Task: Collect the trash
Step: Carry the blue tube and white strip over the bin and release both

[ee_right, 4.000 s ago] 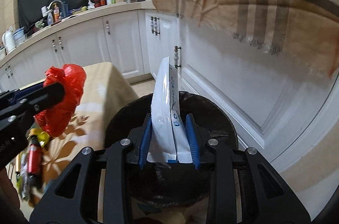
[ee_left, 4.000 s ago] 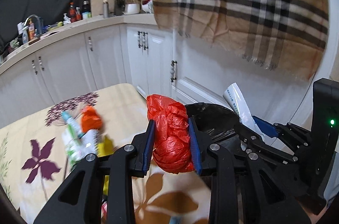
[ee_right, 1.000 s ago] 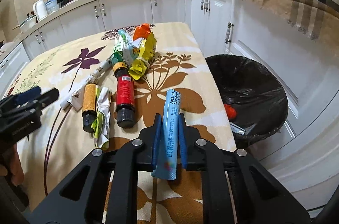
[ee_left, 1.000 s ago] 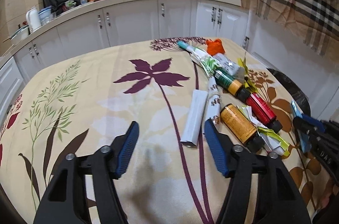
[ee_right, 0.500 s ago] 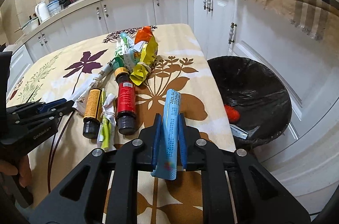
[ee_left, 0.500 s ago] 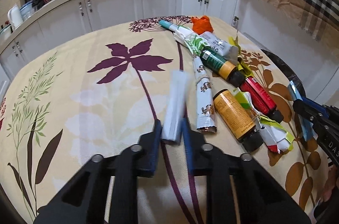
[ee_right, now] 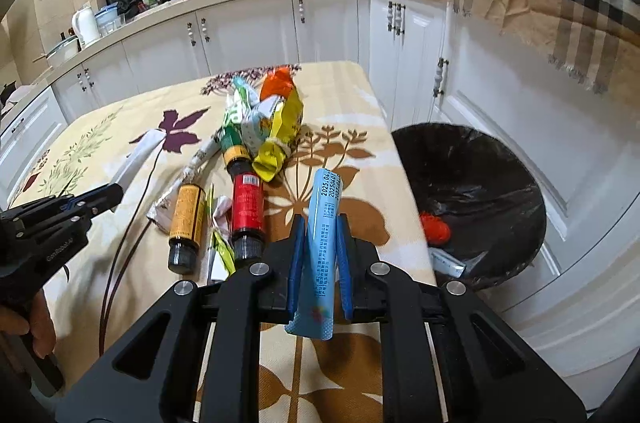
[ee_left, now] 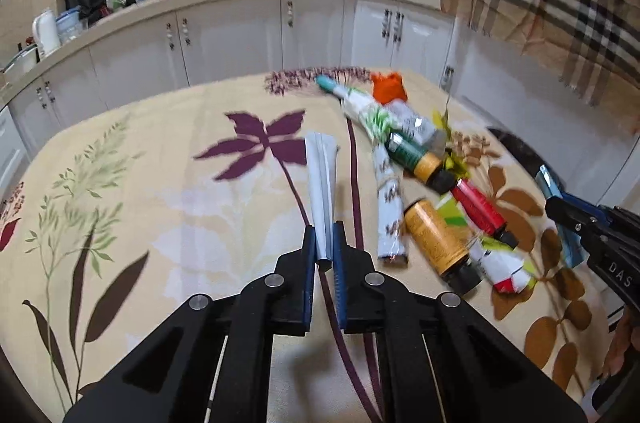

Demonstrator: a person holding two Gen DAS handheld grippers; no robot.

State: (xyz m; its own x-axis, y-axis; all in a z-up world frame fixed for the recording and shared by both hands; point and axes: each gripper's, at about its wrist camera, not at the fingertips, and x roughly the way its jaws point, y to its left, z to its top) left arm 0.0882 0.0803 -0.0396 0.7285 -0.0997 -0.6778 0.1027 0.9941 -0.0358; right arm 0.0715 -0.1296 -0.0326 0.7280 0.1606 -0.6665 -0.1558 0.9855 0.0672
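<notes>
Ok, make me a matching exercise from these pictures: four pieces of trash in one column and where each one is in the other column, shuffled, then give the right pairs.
Things:
1. blue sachet
2. white sachet
3. red plastic bag
4. red bottle

Places:
A. lying on the tablecloth, not held
B. clamped in the left tongs
C. inside the black bin
D. clamped in the right tongs

Pairs: 1-D, 2-B, 3-C, 4-A
</notes>
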